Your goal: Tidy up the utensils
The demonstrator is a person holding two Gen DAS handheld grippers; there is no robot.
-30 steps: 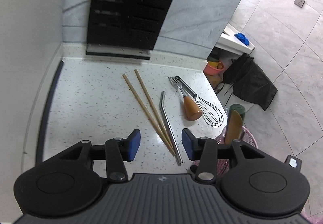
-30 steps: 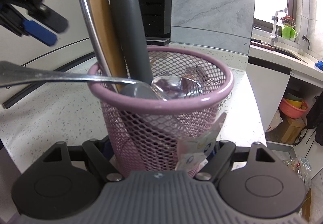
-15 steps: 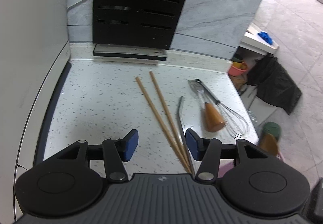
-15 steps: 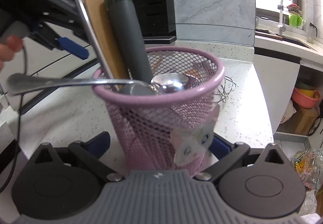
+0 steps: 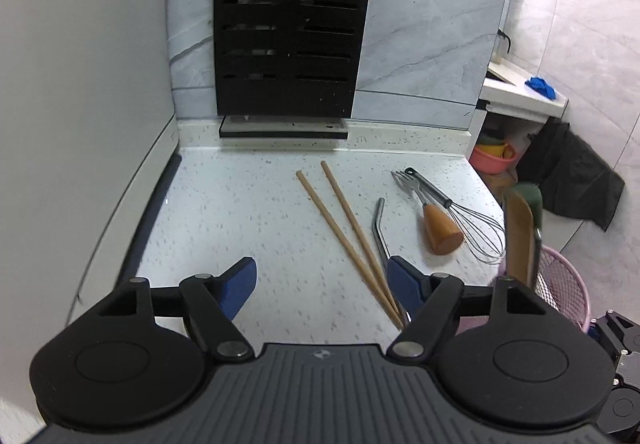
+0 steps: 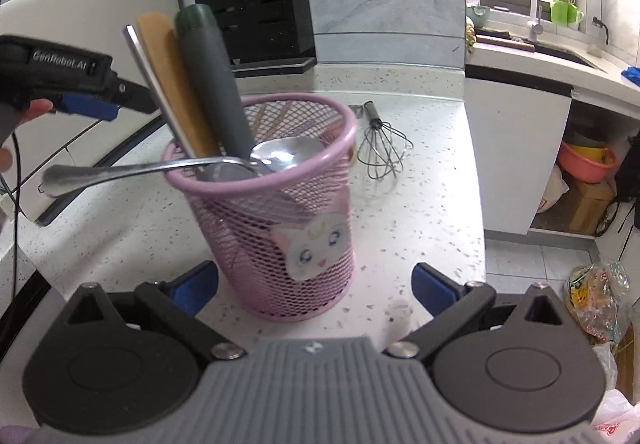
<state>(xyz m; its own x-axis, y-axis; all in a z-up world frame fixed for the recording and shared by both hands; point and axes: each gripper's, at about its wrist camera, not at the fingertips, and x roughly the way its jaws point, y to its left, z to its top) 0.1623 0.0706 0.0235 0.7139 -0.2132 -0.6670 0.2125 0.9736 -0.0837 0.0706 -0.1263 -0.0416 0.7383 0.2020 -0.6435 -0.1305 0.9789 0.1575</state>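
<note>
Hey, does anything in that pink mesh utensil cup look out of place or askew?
Yes. The metal spoon lies across the rim of the pink mesh cup, bowl inside, handle jutting out sideways, while the wooden spatula and grey-handled tool stand nearly upright.

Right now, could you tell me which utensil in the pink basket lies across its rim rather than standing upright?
The spoon: its bowl rests inside the basket, its handle sticking out sideways.
</note>
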